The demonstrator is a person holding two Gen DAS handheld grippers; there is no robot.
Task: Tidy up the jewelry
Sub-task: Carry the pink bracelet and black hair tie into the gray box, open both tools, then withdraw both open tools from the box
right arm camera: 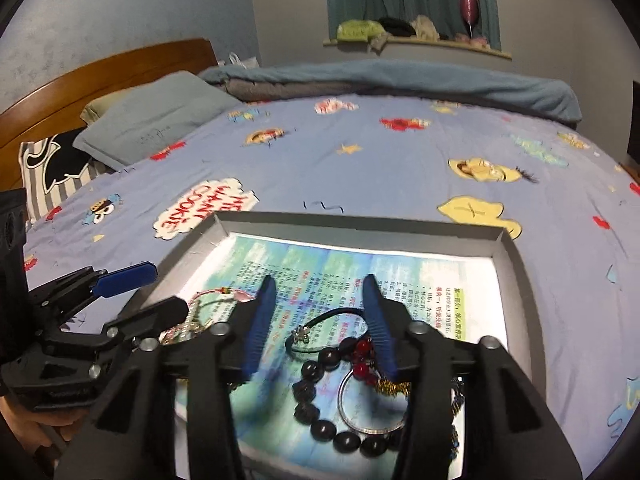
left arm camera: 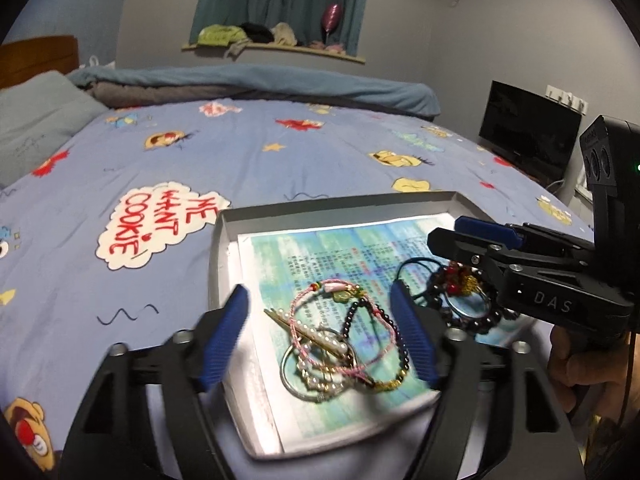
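On bed, grey tray (left arm camera: 224, 248) — tangled bracelets (left arm camera: 340, 344), both grippers open

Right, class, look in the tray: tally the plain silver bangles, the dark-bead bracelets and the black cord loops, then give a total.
Silver bangles: 2
Dark-bead bracelets: 2
Black cord loops: 1
Total: 5
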